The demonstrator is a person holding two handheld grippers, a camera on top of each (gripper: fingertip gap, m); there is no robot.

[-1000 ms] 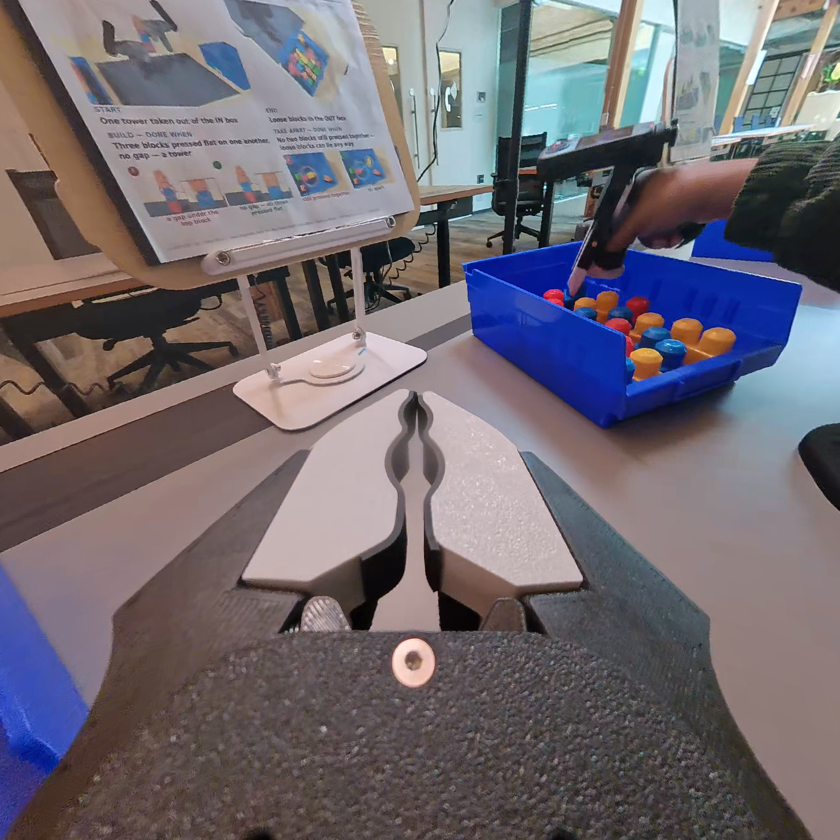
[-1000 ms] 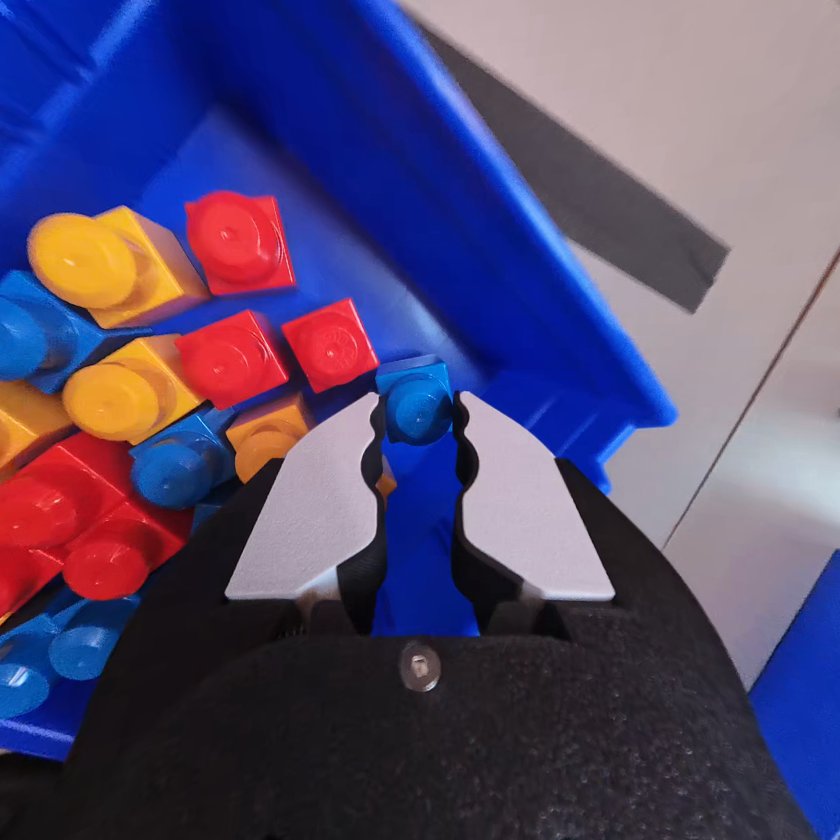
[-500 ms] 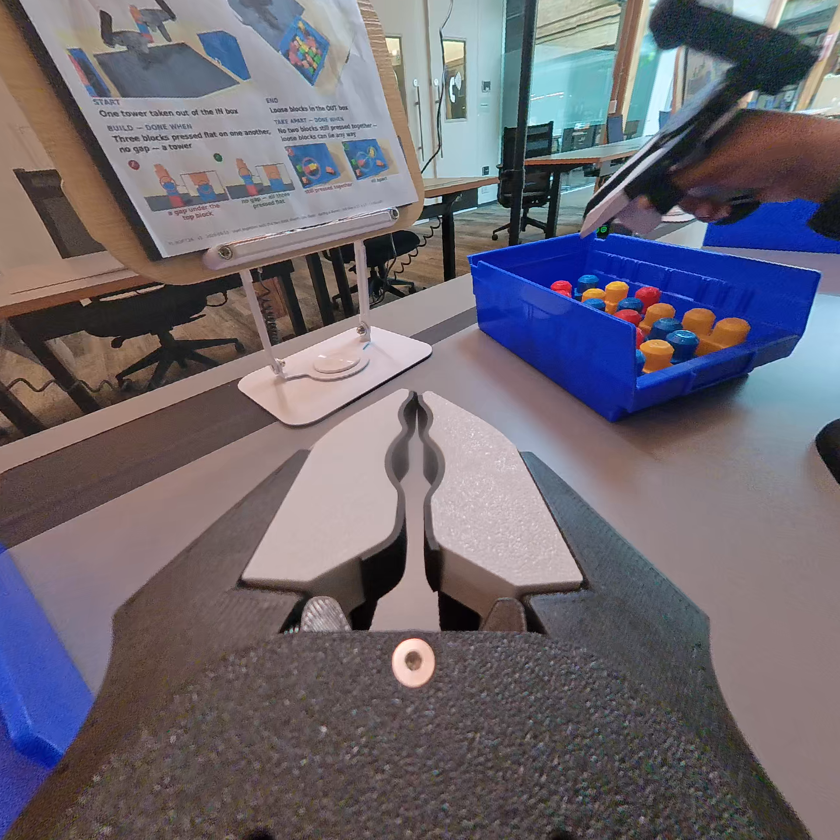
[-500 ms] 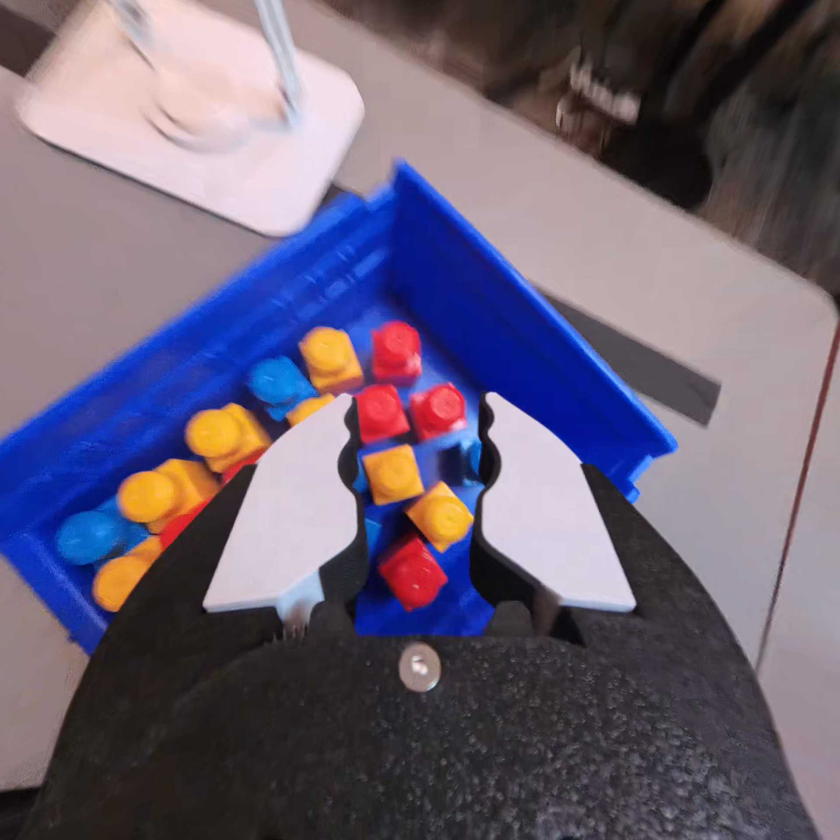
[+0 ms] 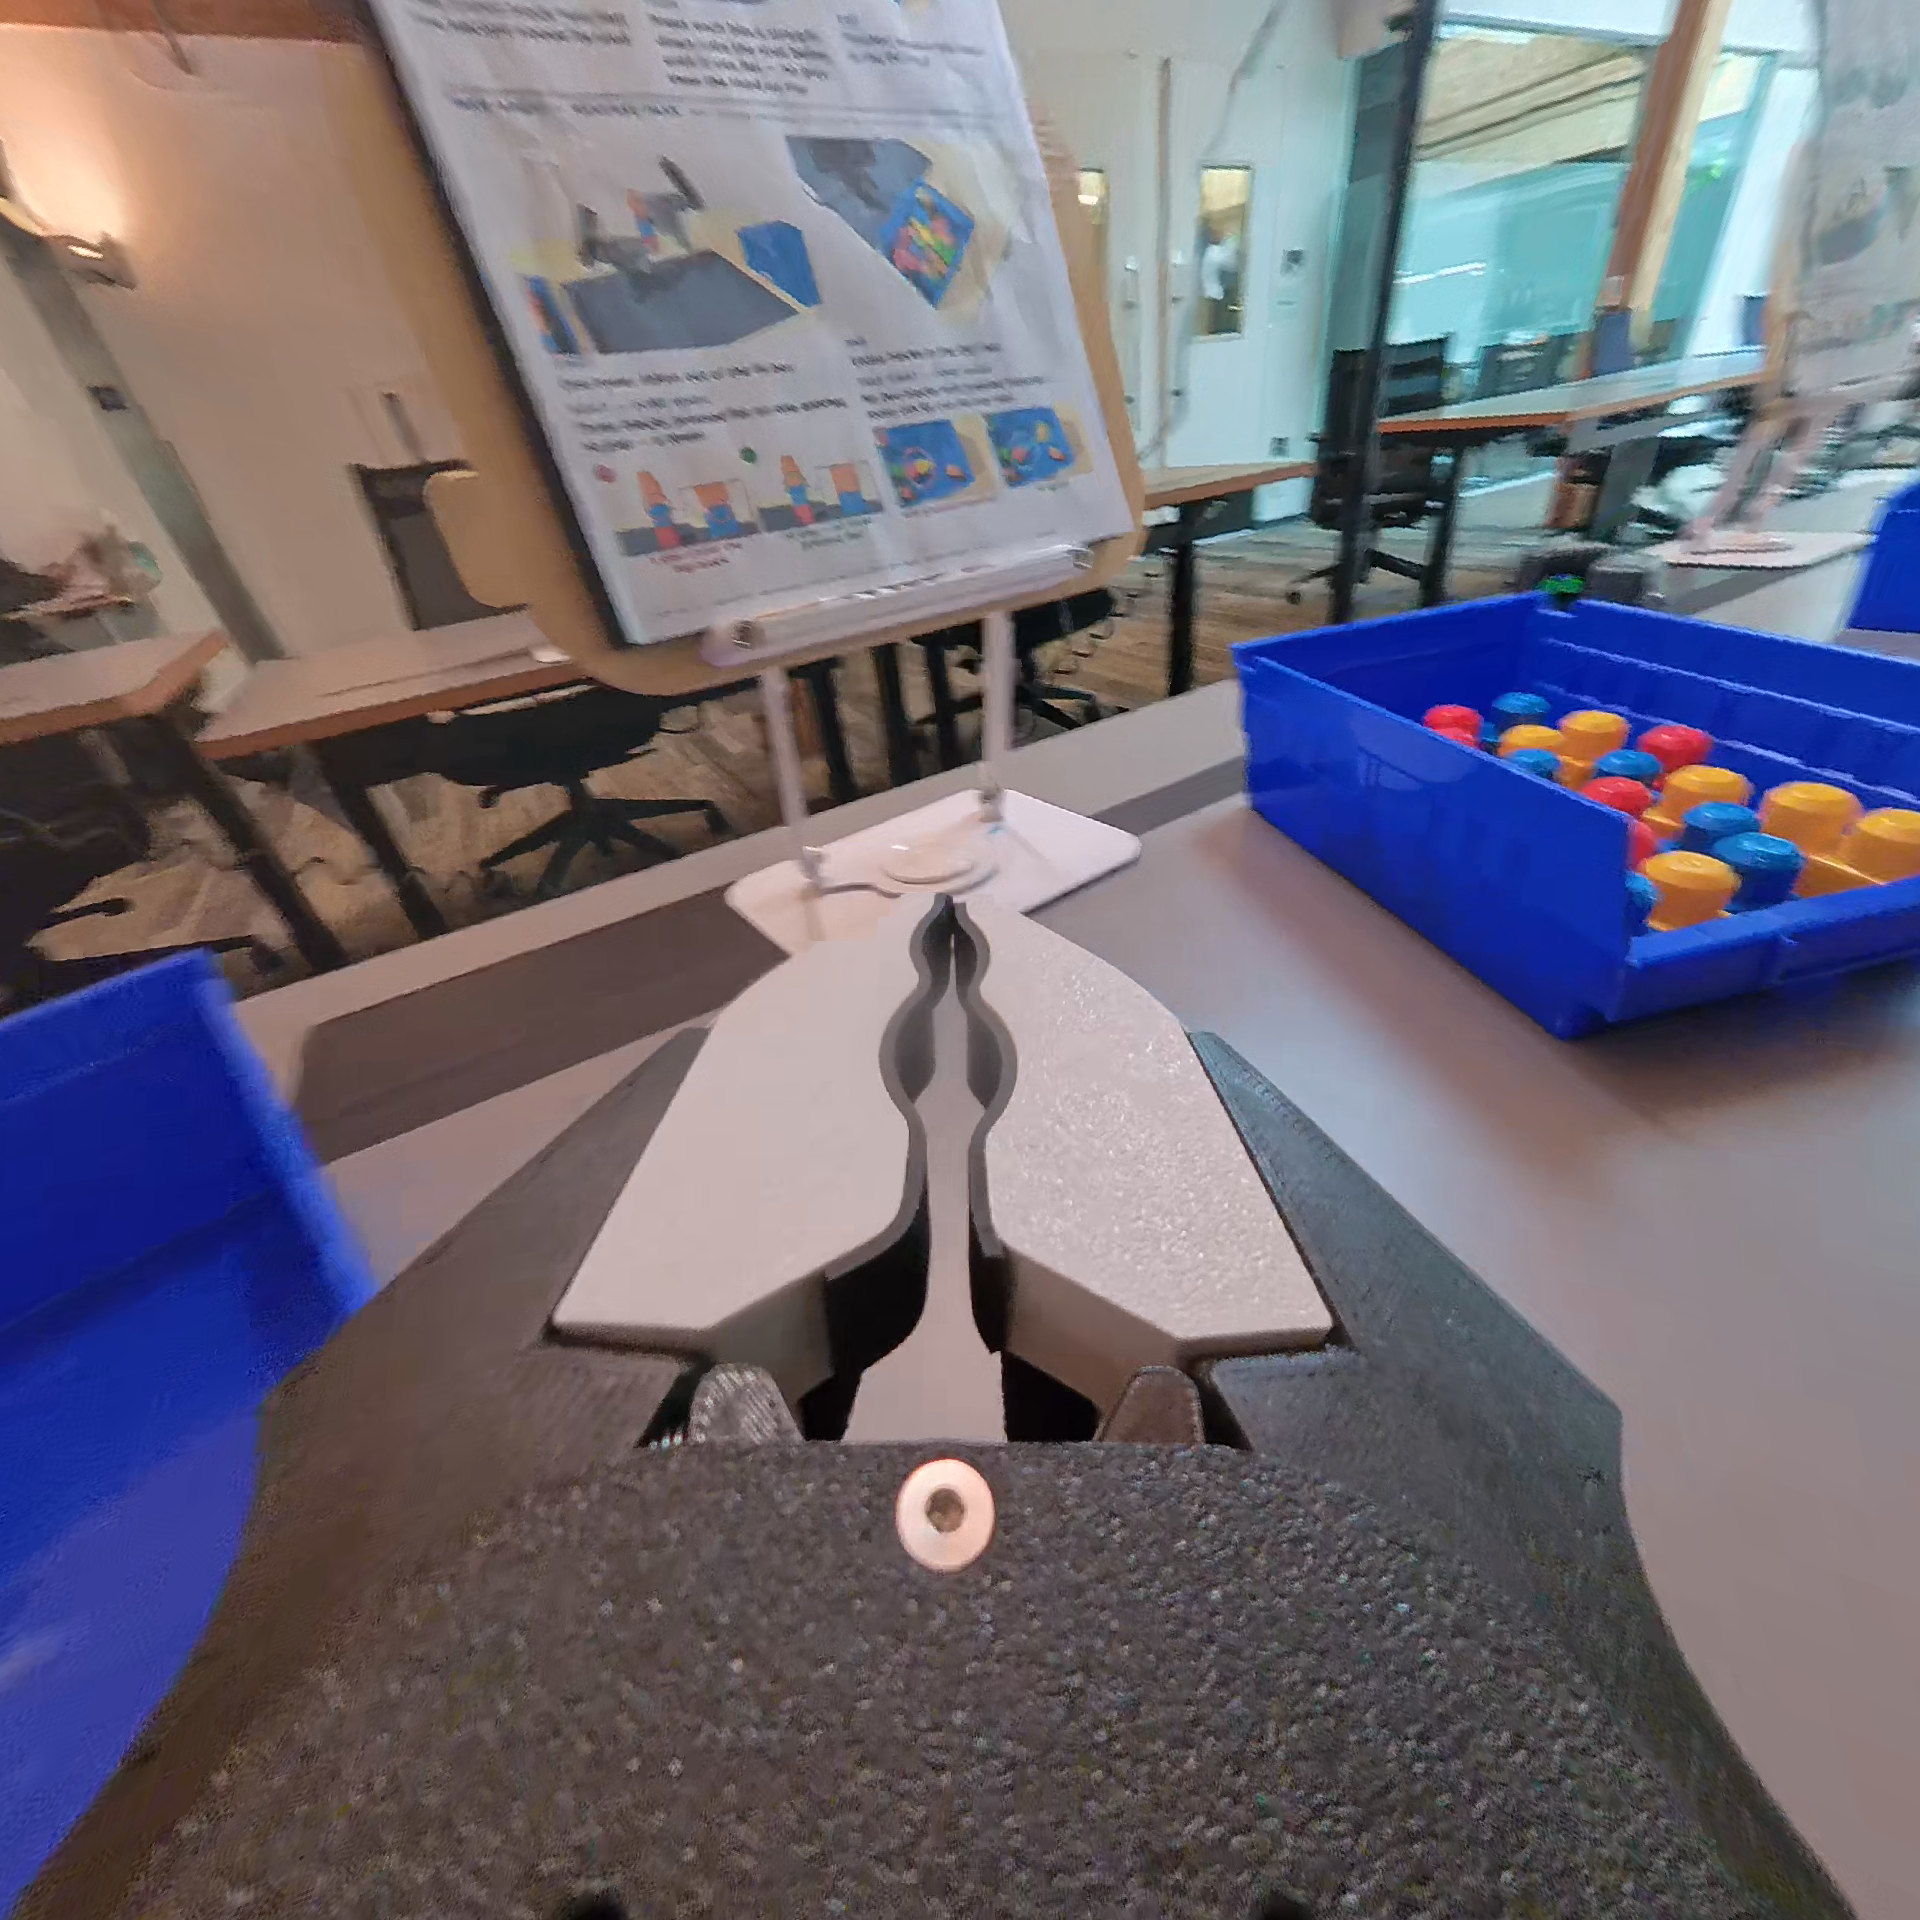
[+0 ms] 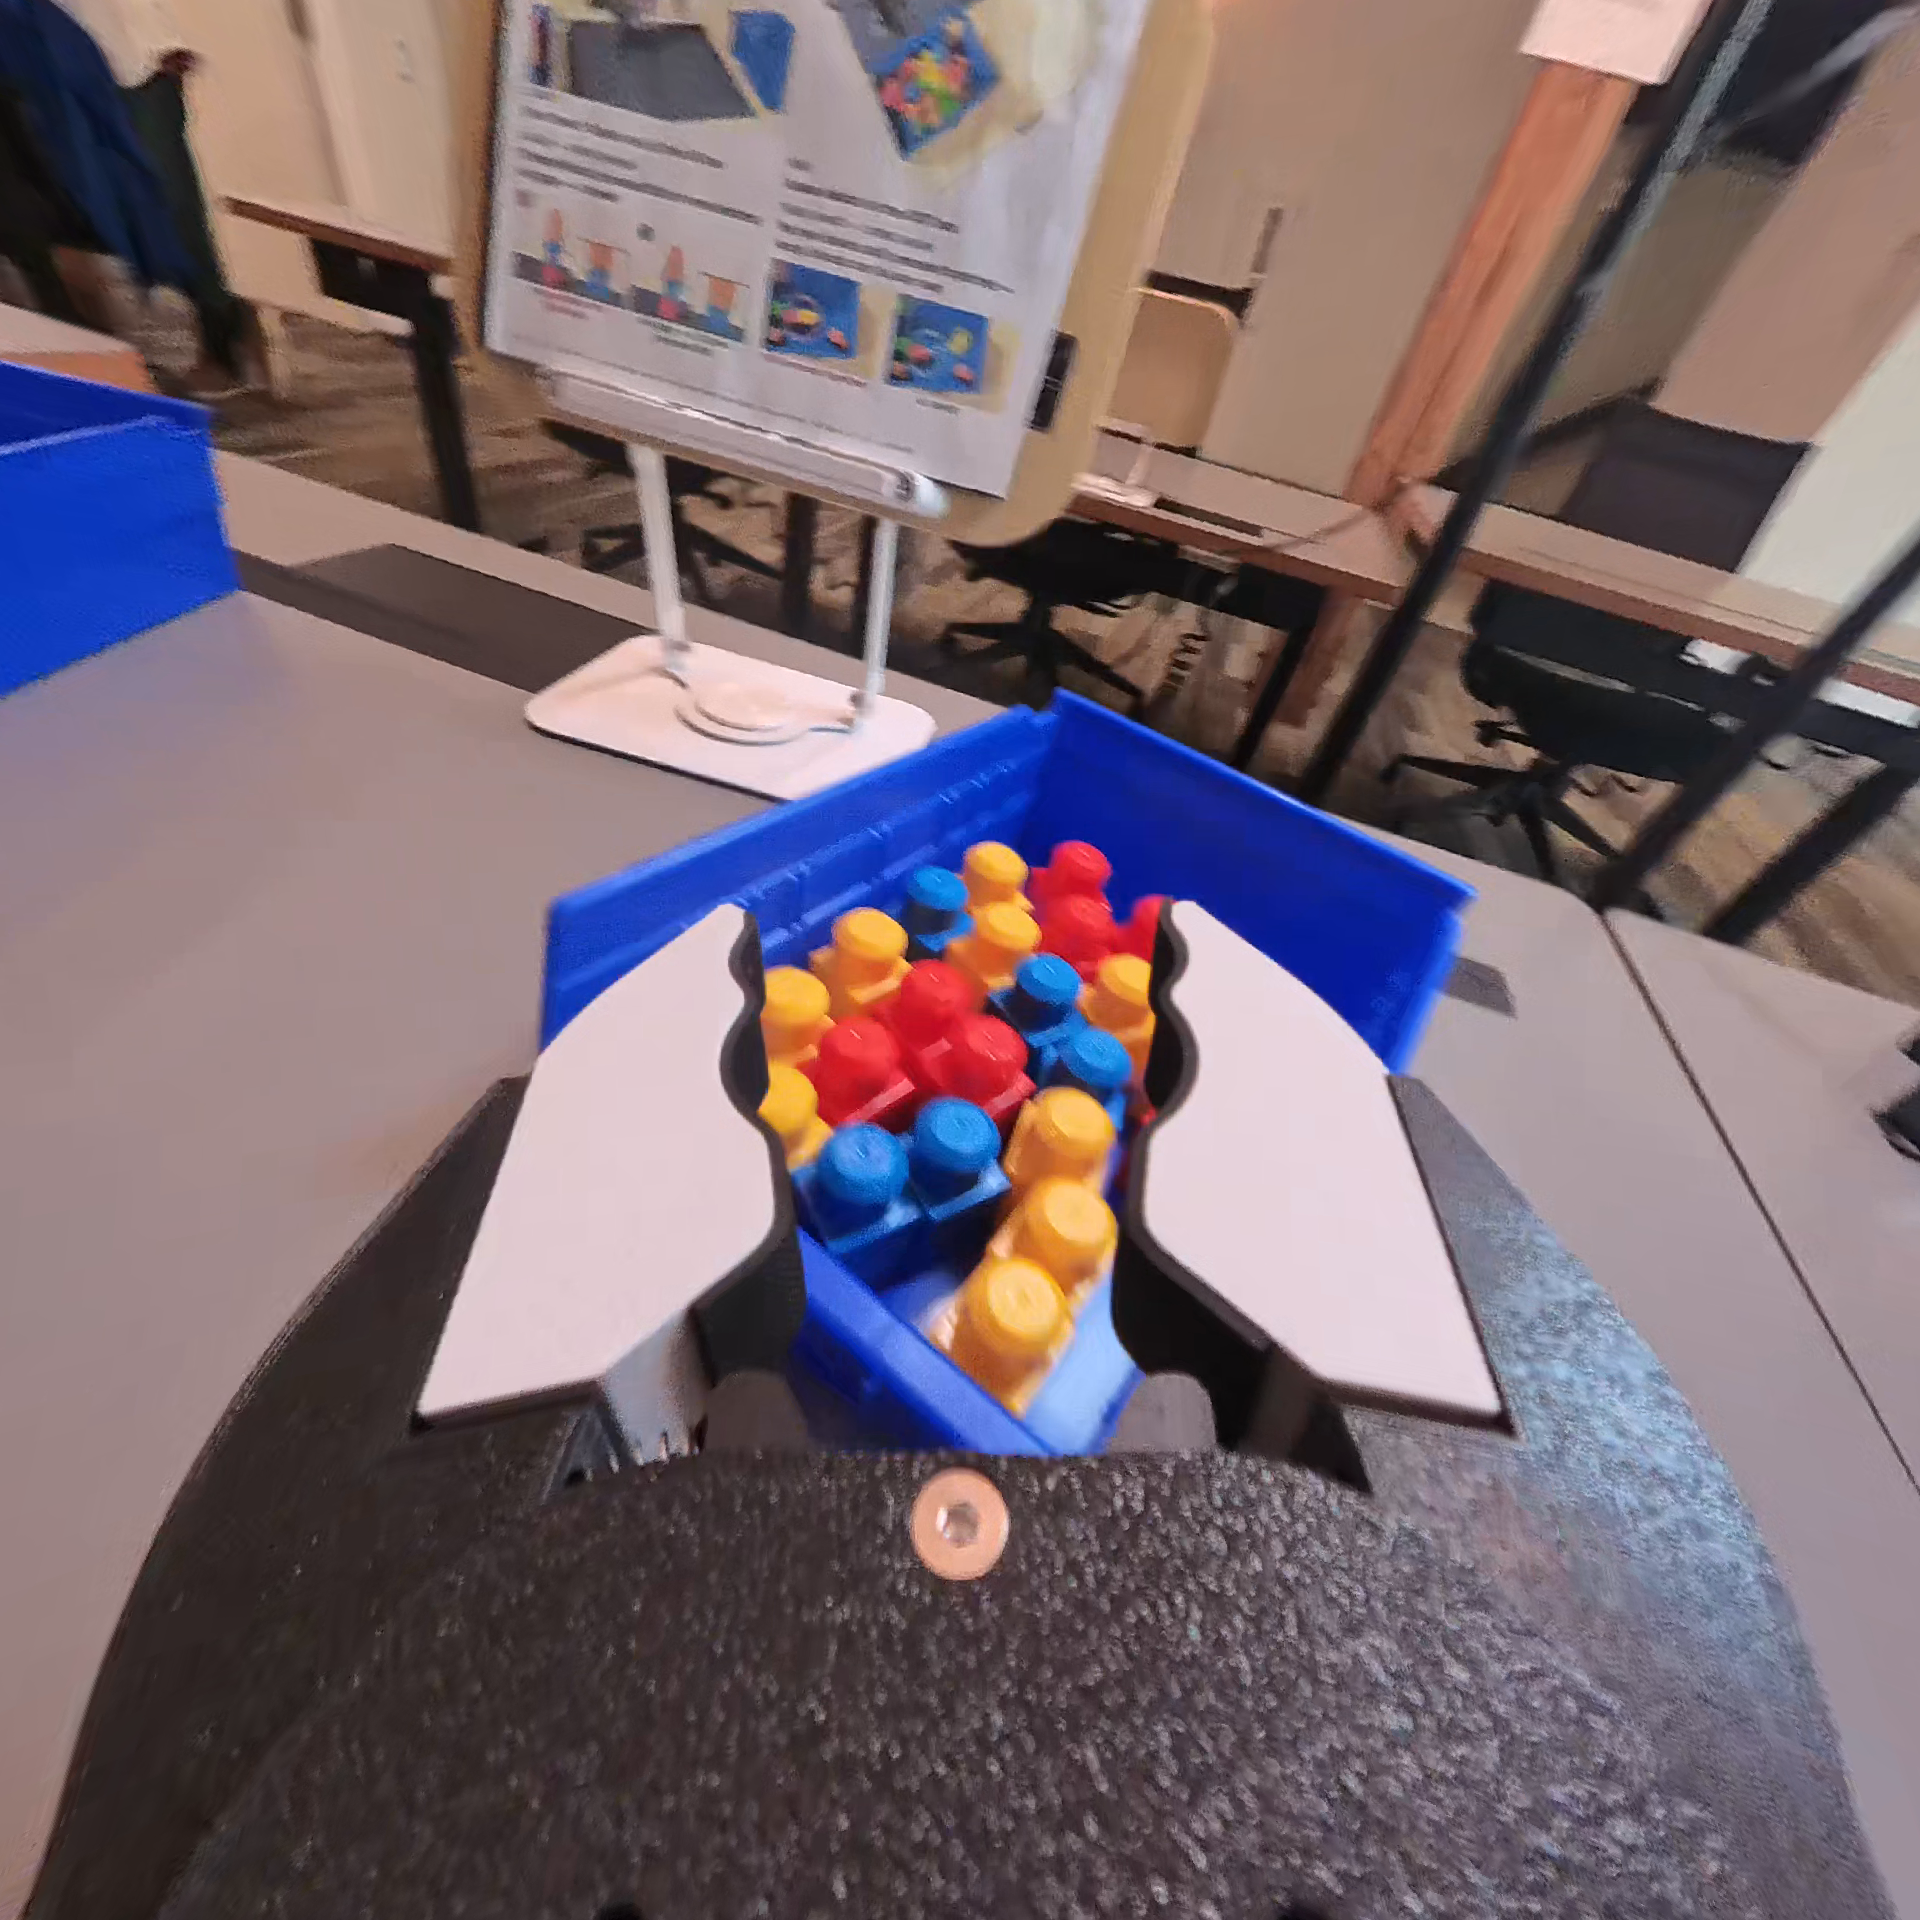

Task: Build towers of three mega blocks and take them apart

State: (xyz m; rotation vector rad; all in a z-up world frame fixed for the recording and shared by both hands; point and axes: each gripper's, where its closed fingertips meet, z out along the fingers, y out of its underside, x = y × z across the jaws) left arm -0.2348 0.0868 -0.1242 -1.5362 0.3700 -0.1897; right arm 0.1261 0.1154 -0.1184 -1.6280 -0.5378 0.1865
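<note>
A blue bin holds several loose red, yellow and blue mega blocks. My right gripper is open and empty, held above the near end of the bin, with the blocks showing between its fingers. In the left wrist view the same bin stands at the right with its blocks. My left gripper is shut and empty, low over the grey table and well left of the bin. The right gripper does not show in the left wrist view.
A white stand with an instruction sheet rises at the table's far edge; it also shows in the right wrist view. A second blue bin is close at my left, also seen at far left. Office desks and chairs lie beyond. Across from one pair of fingers to the other is roughly 35 cm.
My right gripper let go of a blue block in the bin, lifted out, opened wider and drew back toward the bin's near end. My left gripper stayed shut and shifted, its view now blurred.
</note>
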